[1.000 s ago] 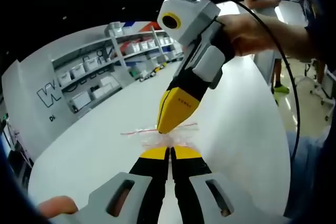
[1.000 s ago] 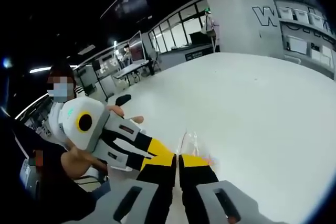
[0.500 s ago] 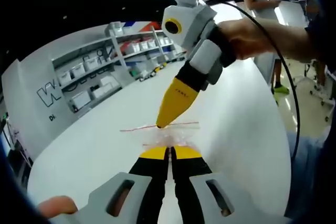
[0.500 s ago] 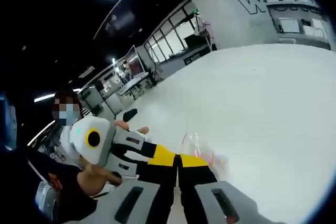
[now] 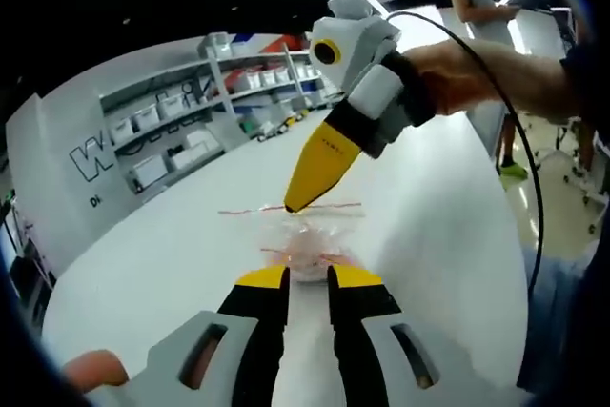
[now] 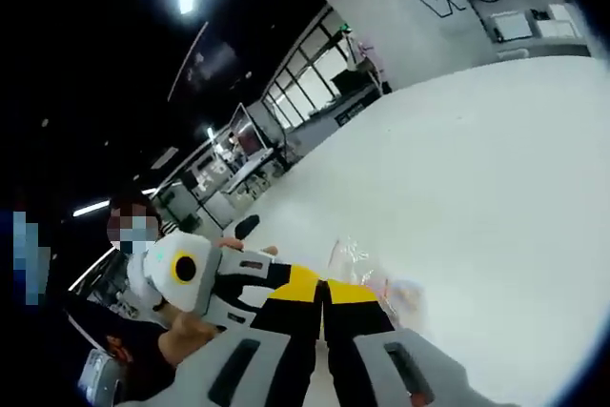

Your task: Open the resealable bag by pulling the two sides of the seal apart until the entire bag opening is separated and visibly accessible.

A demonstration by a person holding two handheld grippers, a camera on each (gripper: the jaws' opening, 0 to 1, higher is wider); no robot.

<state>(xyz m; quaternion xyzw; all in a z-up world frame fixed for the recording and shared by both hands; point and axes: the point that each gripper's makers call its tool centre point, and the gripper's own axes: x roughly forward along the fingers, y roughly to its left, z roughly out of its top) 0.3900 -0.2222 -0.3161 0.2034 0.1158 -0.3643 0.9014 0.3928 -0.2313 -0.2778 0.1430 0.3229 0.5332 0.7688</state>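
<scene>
Two grippers on one bag (image 5: 307,253): right gripper (image 5: 292,203) clamped on the far red seal strip, left gripper (image 5: 307,278) parted slightly, near lip between tips. Held above white table (image 5: 172,254). Thin, limp, slippery film; best gripped at seal ridges.

right tongs (image 6: 324,290) pinched on clear bag (image 6: 367,269), left tongs (image 6: 286,285) alongside, white table (image 6: 477,159)

Clear resealable bag (image 5: 303,240) with red seal lines — mouth parted, crumpled, above the white table (image 5: 172,245).
</scene>
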